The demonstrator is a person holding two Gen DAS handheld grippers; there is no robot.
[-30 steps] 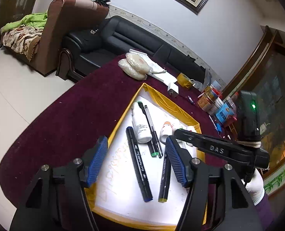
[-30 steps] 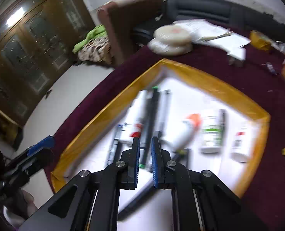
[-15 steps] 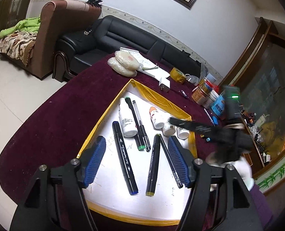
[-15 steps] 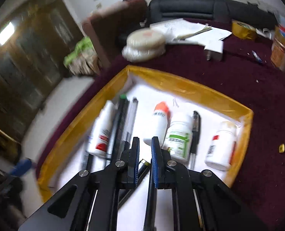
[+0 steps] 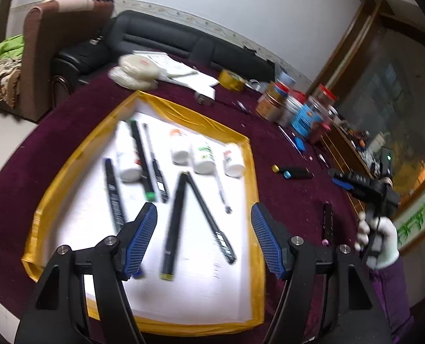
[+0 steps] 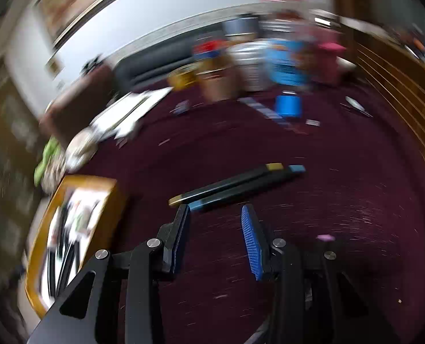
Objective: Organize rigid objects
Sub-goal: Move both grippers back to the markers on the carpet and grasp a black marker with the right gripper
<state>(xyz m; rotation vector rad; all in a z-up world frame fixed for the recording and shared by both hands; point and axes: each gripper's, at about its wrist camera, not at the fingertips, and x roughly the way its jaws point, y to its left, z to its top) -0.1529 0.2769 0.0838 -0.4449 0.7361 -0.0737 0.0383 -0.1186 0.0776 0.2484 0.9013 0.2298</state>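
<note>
two markers [image 6: 235, 185] are seen on the cloth [image 6: 341, 206] beside the tray [image 6: 40, 246], just ahead of the empty right gripper [image 6: 215, 226], whose jaws have just been opening, while the left gripper [image 5: 204, 238] is held open over the tray's markers [image 5: 173, 223].

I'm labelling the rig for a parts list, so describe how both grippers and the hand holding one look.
Left gripper: black angular frame, silver pivot screws, blue ribbed pads. Right gripper: same black frame, screws and blue pads; its black body carries white lettering and a green light. The hand wears a white glove above a purple sleeve.
</note>
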